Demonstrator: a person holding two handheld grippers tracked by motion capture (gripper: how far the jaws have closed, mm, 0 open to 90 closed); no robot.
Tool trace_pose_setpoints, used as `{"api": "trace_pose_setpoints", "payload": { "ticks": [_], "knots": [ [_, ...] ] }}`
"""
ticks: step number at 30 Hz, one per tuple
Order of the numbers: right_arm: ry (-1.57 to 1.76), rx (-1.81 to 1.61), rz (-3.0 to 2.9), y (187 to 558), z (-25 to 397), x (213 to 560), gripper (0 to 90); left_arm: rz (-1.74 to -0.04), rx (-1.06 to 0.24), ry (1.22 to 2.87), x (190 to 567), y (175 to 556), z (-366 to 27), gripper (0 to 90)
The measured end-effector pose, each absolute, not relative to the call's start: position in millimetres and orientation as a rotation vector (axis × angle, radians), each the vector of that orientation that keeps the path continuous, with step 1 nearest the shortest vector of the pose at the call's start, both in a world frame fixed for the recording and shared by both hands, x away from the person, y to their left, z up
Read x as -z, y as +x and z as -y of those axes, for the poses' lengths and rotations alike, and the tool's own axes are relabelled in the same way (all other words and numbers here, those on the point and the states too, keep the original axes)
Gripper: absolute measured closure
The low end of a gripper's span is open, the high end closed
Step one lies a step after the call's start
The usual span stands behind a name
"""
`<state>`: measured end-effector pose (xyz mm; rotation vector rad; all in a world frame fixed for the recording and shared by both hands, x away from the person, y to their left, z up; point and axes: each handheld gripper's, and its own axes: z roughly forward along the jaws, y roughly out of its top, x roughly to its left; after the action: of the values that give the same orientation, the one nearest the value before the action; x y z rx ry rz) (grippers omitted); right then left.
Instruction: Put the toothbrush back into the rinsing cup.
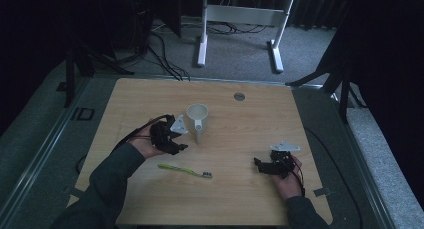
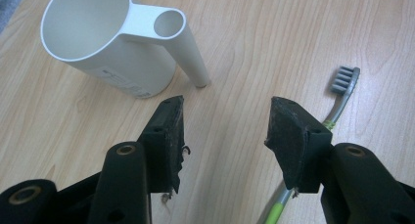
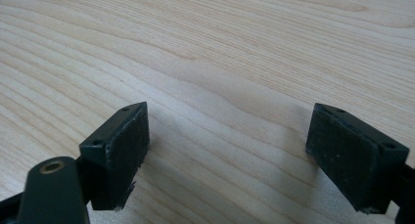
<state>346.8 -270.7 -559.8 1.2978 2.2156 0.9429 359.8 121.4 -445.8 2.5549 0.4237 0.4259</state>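
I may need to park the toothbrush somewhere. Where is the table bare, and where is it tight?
Bare wood runs between the cup and the right tool, and along the far edge around the small grey disc. It is crowded at the left tool, which sits close beside the cup with the toothbrush just below it.

The pale wooden table (image 2: 254,33) shows fine grain with a smooth, matt finish. The white plastic cup with a tubular handle (image 2: 105,43) looks smooth and faintly satin. The grey-bristled, green-and-grey plastic toothbrush (image 2: 342,89) looks smooth too.
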Motion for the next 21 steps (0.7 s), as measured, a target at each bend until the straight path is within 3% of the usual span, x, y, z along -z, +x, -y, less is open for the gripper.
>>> {"api": "trace_pose_setpoints", "payload": {
  "ticks": [21],
  "knots": [
    [1.302,-0.943,-2.216,347,271,560,15.9,-0.366,-0.349,2.613,454,358,-111,49.9]
  ]
}}
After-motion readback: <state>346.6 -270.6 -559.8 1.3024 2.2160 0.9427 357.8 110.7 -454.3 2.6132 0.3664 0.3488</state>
